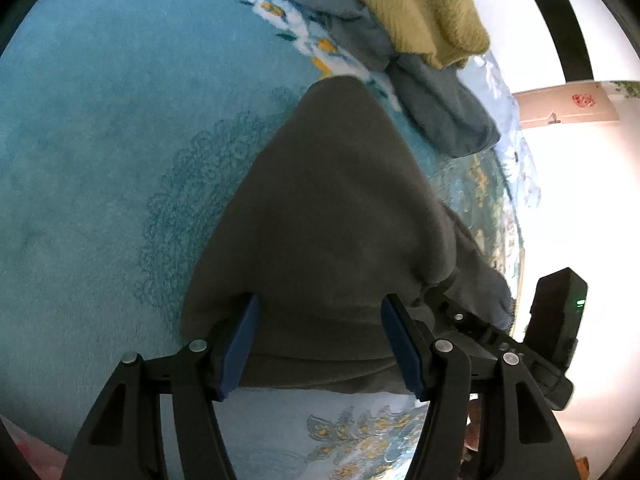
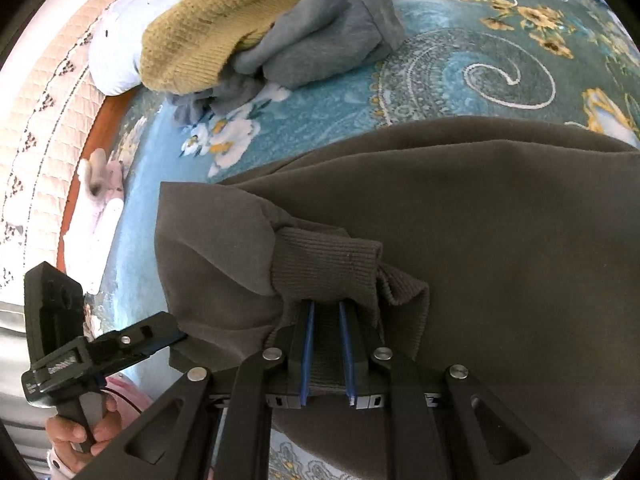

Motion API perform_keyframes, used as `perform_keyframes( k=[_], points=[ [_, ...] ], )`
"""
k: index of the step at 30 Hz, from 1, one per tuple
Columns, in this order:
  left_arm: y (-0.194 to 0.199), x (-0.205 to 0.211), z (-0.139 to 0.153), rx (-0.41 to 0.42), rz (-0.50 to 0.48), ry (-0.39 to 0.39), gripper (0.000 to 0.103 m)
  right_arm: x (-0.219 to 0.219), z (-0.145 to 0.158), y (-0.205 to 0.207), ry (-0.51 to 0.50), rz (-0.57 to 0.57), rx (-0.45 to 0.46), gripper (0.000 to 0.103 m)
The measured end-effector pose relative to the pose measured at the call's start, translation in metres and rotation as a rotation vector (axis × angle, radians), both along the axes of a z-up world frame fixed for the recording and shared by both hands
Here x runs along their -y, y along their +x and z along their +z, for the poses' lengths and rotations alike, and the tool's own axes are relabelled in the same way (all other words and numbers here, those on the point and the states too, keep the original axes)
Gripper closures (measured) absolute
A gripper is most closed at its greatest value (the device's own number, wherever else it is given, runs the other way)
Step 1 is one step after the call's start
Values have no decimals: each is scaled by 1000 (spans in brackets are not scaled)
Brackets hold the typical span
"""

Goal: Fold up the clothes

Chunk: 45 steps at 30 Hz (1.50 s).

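Note:
A dark olive-brown sweatshirt (image 1: 332, 216) lies on a teal patterned carpet (image 1: 100, 140). My left gripper (image 1: 320, 320) is open, its blue pads (image 1: 240, 348) standing wide apart over the sweatshirt's near edge. My right gripper (image 2: 326, 320) is shut on the sweatshirt's ribbed cuff (image 2: 328, 264), with a strip of ribbed cloth pinched between its blue pads (image 2: 308, 344). The sweatshirt body (image 2: 500, 240) spreads right of the cuff. The left gripper also shows in the right wrist view (image 2: 132, 344), at the sweatshirt's left edge, held by a hand.
A heap of clothes lies beyond: a mustard knit (image 1: 420, 8) (image 2: 208, 36) and a grey-blue garment (image 1: 440, 112) (image 2: 328, 28). A quilted pink-white bed edge (image 2: 44, 128) runs along the left. The carpet's edge (image 1: 508, 216) and bright floor are at right.

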<state>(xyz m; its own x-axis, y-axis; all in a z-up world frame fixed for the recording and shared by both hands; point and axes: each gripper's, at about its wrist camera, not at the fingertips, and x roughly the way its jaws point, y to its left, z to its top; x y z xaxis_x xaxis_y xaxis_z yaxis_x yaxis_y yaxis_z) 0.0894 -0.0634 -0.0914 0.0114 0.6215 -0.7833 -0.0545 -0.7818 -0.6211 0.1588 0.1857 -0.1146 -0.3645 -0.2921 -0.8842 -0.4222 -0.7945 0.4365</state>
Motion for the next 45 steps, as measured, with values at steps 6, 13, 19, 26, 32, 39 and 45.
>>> perform_keyframes(
  k=[6,13,19,26,32,39,45],
  points=[
    [-11,37,10,-51,132,-4,40,-3,4,8,-20,-32,-22,88],
    [-27,44,-17,52,129,8,40,-9,4,10,-68,-48,-20,88],
    [-19,33,-10,-7,66,-38,77,-7,4,9,-71,-55,-15,88],
    [-19,41,20,-117,82,-36,92,-2,4,1,-95,-37,-7,88],
    [-53,53,44,-227,86,-72,92,30,13,-32,-96,36,-32,85],
    [-59,89,13,-96,184,-79,89,51,-3,-43,-101,68,20,88],
    [-55,104,17,-84,271,-120,79,7,33,-20,-145,-14,-67,86]
  ],
)
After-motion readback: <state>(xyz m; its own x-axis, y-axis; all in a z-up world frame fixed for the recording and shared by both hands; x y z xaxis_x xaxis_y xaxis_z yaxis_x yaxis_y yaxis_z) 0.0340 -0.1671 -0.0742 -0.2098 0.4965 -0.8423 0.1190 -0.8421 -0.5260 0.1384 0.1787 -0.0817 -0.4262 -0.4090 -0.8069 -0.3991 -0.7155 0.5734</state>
